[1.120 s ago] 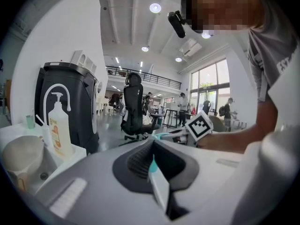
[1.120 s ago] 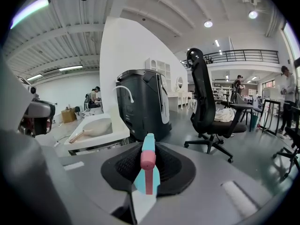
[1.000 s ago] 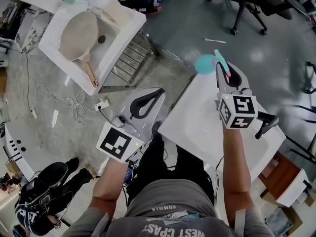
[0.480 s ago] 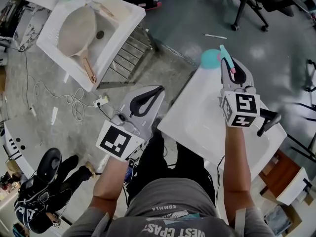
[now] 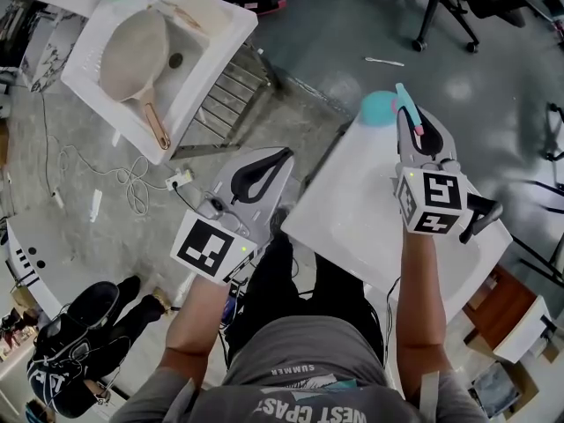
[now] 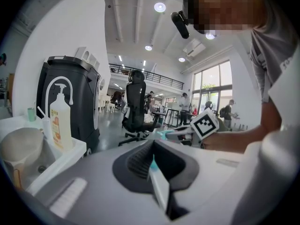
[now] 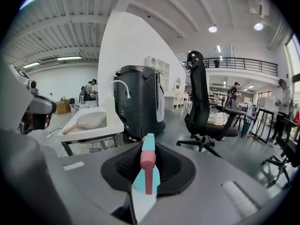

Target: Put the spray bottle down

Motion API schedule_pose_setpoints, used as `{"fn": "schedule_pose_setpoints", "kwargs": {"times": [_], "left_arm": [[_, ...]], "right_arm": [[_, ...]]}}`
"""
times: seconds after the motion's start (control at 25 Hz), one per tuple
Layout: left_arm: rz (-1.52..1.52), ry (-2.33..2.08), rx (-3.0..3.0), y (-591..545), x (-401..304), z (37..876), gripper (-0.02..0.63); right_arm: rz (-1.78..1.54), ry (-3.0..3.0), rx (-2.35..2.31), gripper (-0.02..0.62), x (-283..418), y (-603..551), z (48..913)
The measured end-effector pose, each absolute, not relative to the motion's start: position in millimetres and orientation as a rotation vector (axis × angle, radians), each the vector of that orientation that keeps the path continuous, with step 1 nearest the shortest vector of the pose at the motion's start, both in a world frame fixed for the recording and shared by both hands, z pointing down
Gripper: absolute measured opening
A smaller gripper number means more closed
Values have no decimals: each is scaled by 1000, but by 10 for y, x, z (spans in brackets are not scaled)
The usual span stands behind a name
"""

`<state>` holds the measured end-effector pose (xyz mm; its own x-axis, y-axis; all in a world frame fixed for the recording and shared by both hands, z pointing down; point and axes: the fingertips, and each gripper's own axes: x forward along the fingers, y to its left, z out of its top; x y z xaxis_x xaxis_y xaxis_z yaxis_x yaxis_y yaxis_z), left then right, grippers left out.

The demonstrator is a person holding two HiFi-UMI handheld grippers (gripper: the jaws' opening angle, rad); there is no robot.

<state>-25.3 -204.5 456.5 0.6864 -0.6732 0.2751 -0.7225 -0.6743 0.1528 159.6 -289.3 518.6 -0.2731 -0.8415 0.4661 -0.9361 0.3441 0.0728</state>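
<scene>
My right gripper (image 5: 404, 97) hovers over the far corner of a white sink basin (image 5: 352, 210). Its jaws are shut on a teal spray bottle (image 5: 379, 108), whose round body shows just past the fingertips. In the right gripper view the bottle's pink part (image 7: 148, 161) stands pinched between the teal fingers of the right gripper (image 7: 147, 144). My left gripper (image 5: 275, 160) hangs left of the basin, over the floor. In the left gripper view its fingers lie together as one thin teal-tipped blade, the left gripper (image 6: 153, 165) shut with nothing in it.
A second white sink (image 5: 220, 25) at the upper left holds a pale pan (image 5: 132, 55) with a wooden handle. A soap pump bottle (image 6: 60, 121) and a black bin (image 6: 75, 97) stand by it. A black faucet handle (image 5: 478, 217) juts at the basin's right. An office chair (image 5: 436, 7) stands beyond.
Both grippers keep nearly the same places; the right one has rolled slightly with the bottle still in it. The feet at the lower left have shifted.
</scene>
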Motion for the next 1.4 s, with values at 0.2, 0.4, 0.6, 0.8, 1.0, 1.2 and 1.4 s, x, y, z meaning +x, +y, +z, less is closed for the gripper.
{"fn": "schedule_pose_setpoints", "kwargs": {"times": [0.2, 0.4, 0.6, 0.8, 1.0, 1.2, 1.4], "left_arm": [[284, -1105, 2650, -2081, -238, 4571, 2], [287, -1101, 2650, -2089, -231, 4590, 2], [291, -1098, 2648, -2093, -239, 4606, 2], [291, -1095, 2646, -2104, -265, 4644, 2], [295, -1089, 2638, -2124, -324, 4666, 2], [292, -1090, 2642, -2110, -375, 4641, 2], [293, -1092, 2646, -2030, -348, 4587, 2]], "right_arm": [[314, -2185, 1556, 67, 1585, -2799, 5173], [320, -2183, 1554, 67, 1591, -2691, 5198], [328, -2173, 1558, 67, 1605, -2606, 5250], [331, -2168, 1572, 69, 1600, -2591, 5306], [317, -2164, 1579, 71, 1547, -2599, 5302], [326, -2167, 1581, 78, 1509, -2578, 5312], [334, -2177, 1563, 94, 1523, -2521, 5301]]}}
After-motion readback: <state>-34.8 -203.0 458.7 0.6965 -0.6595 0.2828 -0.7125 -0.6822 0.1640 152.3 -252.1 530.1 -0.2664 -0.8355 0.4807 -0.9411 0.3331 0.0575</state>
